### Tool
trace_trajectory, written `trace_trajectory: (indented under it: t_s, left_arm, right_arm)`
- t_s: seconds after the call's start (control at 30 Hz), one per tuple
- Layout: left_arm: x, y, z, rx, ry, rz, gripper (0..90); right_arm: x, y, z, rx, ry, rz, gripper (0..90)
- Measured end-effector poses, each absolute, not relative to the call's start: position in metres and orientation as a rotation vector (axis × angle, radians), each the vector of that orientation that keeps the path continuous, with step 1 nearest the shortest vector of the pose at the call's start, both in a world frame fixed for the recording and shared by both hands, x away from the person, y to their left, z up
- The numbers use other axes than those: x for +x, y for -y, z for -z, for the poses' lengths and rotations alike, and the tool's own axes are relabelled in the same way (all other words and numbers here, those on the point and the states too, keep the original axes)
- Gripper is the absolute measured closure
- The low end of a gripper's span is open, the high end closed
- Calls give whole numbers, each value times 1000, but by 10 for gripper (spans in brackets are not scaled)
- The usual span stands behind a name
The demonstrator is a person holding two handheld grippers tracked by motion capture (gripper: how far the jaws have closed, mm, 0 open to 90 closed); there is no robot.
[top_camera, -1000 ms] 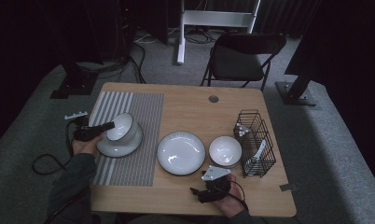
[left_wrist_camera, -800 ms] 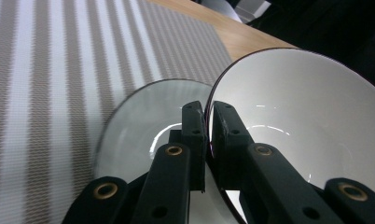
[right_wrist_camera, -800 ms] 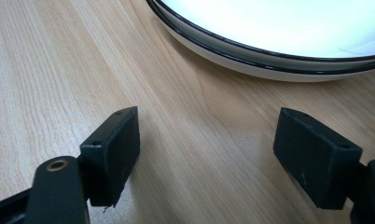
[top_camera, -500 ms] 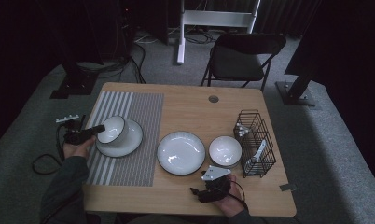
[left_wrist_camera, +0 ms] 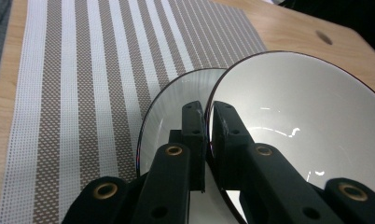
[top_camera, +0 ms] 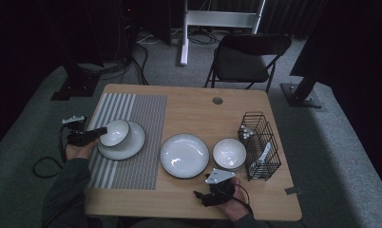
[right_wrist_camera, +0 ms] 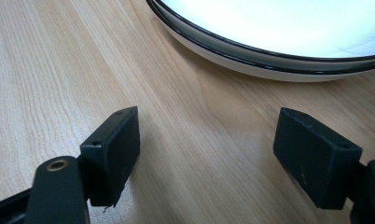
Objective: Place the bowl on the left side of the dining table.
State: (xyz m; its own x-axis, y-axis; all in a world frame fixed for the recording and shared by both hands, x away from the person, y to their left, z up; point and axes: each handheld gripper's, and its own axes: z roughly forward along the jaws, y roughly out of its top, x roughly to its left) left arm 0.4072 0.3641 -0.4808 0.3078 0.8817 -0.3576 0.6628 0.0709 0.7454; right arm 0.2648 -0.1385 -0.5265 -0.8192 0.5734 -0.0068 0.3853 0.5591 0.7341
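Bowl [top_camera: 115, 132]: round, glossy white w/ thin dark rim, tilted on a white plate [top_camera: 132, 145] atop the striped woven placemat [top_camera: 137, 114] at desk's left. Left tool [top_camera: 100, 133] clamped on bowl's rim, black jaws nearly together. Right tool [top_camera: 209, 194] rests near front edge of the smooth wood-grain desk [top_camera: 194, 107], jaws wide apart, holding nothing, by a shallow plate [top_camera: 184, 155].

A placemat [top_camera: 132, 137] covers the left part of the tabletop [top_camera: 194, 107]. On it lies a plate [top_camera: 132, 145], with a bowl [top_camera: 114, 133] set on the plate's left side (its rim pinched by the left gripper [top_camera: 100, 132]). Right of the placemat sits a deep plate [top_camera: 184, 155], then a small bowl [top_camera: 229, 153], then a wire rack [top_camera: 260, 142] near the right edge. The right gripper [top_camera: 201, 195] rests at the near edge, before the small bowl.
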Motion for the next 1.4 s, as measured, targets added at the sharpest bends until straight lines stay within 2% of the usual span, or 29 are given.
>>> trace_trajectory:
  t_s: [0.43,0.53,0.6,0.63,1.17,1.4]
  left_arm:
    - [409,-359,480,1679,-1426,-324,851]
    - [408,-366,471,1588,-1387,-298,888]
    - [408,-364,459,1641,-1397,-370,900]
    - [409,-364,456,1630,-1386,-349,900]
    - [405,-345,459,1734,-1380,-450,900]
    - [401,-338,459,1794,-1378,-481,816]
  right_arm:
    - [265,138,527,800,-2550,-1112,223]
    - [265,138,527,800,-2550,-1112,223]
    - [265,138,527,799,-2550,-1112,223]
    - [265,138,527,800,-2550,-1112,223]
    - [265,138,527,800,-2550,-1112,223]
    - [265,138,527,800,-2550,-1112,223]
